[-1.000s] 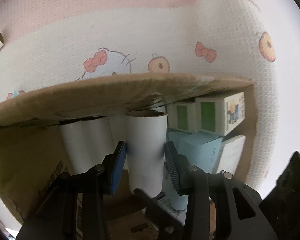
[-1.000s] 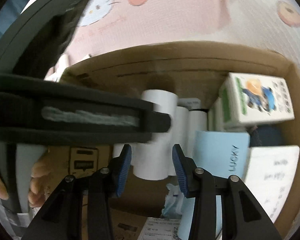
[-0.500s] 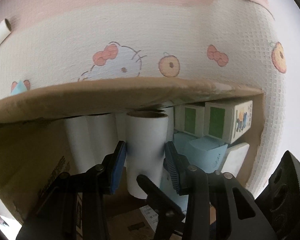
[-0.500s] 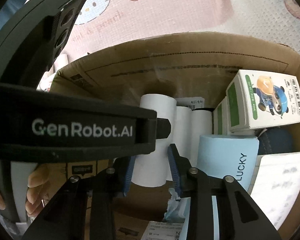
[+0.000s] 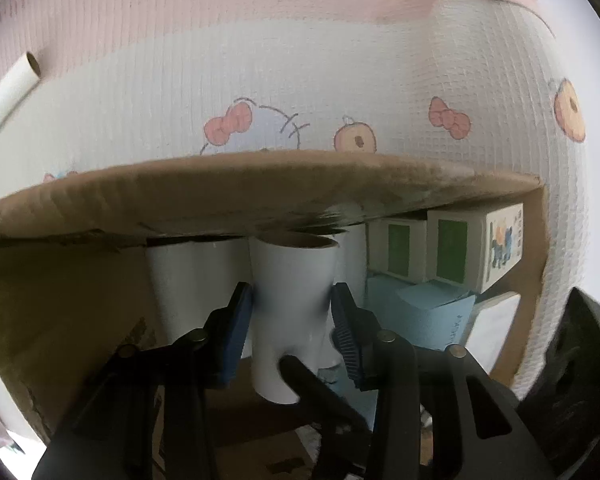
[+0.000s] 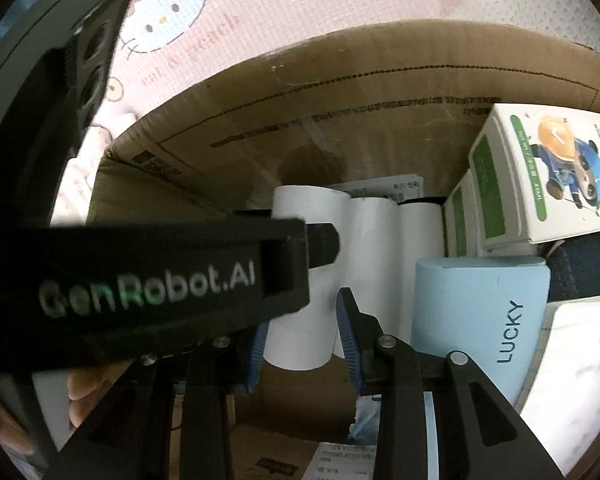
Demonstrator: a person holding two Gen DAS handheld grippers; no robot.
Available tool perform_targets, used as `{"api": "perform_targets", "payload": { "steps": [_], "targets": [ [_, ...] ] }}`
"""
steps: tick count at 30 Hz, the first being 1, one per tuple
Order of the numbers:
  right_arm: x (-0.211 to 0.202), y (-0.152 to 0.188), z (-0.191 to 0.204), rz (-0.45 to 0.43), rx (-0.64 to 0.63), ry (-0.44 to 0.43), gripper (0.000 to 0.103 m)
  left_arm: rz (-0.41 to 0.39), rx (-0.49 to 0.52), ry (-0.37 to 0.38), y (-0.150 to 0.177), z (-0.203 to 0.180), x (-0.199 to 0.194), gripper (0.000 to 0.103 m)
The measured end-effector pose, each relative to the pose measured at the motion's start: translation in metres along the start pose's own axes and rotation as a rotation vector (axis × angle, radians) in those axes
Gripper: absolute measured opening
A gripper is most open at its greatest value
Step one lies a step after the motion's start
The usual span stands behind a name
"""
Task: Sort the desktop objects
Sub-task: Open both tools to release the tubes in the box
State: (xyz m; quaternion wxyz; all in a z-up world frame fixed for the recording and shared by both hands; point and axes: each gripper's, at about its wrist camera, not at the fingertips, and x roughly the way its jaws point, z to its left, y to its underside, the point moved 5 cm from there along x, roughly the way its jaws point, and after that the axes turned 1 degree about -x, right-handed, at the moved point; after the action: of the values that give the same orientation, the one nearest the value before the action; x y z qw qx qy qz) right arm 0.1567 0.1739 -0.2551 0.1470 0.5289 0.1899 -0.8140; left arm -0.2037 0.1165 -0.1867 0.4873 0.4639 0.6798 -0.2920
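Inside cardboard box (image 6: pixel 380 92), three white tubes (image 6: pixel 374 240), left gripper (image 5: pixel 292 322) clamping one.

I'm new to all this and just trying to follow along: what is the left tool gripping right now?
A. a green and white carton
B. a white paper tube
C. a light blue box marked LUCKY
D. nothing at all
B: in the left wrist view the left gripper has its blue jaws pressed on either side of a white paper tube, held over the cardboard box.
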Motion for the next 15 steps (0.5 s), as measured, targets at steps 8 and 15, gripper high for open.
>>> {"api": "perform_targets", "payload": {
  "steps": [8, 15],
  "targets": [
    [-0.025, -0.001, -0.008, -0.036, 0.033, 0.114, 0.031, 0.004, 0.012, -0.073, -0.002, 0.001, 0.007, 0.048],
    [-0.032, -0.003, -0.004, -0.047, 0.019, 0.136, 0.031, 0.024, -0.034, -0.066, -0.009, 0.006, 0.013, 0.05]
  ]
}}
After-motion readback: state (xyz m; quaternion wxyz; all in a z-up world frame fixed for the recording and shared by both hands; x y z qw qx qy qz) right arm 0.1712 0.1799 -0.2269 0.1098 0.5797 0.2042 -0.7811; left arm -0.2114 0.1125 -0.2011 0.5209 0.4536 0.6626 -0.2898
